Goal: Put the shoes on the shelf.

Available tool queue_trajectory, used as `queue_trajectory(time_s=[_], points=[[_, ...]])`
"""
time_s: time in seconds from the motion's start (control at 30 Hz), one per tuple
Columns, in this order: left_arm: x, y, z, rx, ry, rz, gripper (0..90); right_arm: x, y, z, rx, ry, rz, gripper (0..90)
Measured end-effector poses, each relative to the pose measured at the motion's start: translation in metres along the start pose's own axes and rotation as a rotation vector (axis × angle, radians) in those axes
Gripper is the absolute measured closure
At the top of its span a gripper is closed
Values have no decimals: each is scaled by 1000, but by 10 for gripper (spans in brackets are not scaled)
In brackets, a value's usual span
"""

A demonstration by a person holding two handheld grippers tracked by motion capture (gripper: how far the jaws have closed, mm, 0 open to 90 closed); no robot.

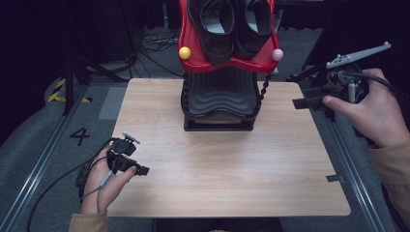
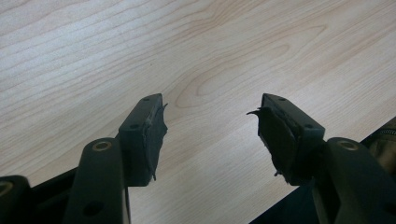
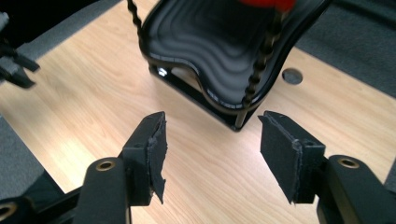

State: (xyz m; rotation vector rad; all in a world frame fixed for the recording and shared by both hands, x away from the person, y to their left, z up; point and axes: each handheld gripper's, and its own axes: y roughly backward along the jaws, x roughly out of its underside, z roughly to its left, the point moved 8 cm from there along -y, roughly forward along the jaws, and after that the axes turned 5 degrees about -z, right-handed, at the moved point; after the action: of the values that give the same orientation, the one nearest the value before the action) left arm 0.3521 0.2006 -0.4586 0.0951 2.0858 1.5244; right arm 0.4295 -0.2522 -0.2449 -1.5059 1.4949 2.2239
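Note:
A black two-tier stand (image 1: 220,94) stands at the far middle of the wooden table (image 1: 217,164). Its red upper tray (image 1: 193,63) carries a pair of black shoes (image 1: 232,24); the ribbed black lower tray (image 3: 201,42) holds nothing. My left gripper (image 1: 142,170) lies low at the table's front left edge, jaws open over bare wood (image 2: 210,109). At the table's right edge my right gripper (image 1: 299,90) is held above the surface. It points toward the stand's base, jaws open with nothing between them (image 3: 212,116).
A yellow ball (image 1: 184,52) and a pink ball (image 1: 276,54) cap the red tray's front corners. Twisted black rods (image 3: 259,60) join the tiers. Metal floor rails (image 1: 43,159) run along both table sides, with cables (image 1: 154,41) on the floor behind.

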Motion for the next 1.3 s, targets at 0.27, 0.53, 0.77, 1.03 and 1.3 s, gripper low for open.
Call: queue_trajectory(time_s=[0.27, 0.53, 0.77, 1.03, 1.3], points=[[4, -1, -1, 4, 4, -15, 407, 53, -32, -15, -34, -5, 24, 403], [7, 0, -3, 9, 8, -27, 409, 81, -54, -17, -63, 18, 35, 396], [12, 2, -3, 0, 12, -44, 410, 106, -79, -11, -94, 64, 43, 378], [16, -4, -6, 1, 5, -20, 401, 130, -105, -10, -102, 54, 38, 368], [15, -5, -6, -3, 1, -25, 403, 150, -124, -14, -87, 61, 73, 368]])
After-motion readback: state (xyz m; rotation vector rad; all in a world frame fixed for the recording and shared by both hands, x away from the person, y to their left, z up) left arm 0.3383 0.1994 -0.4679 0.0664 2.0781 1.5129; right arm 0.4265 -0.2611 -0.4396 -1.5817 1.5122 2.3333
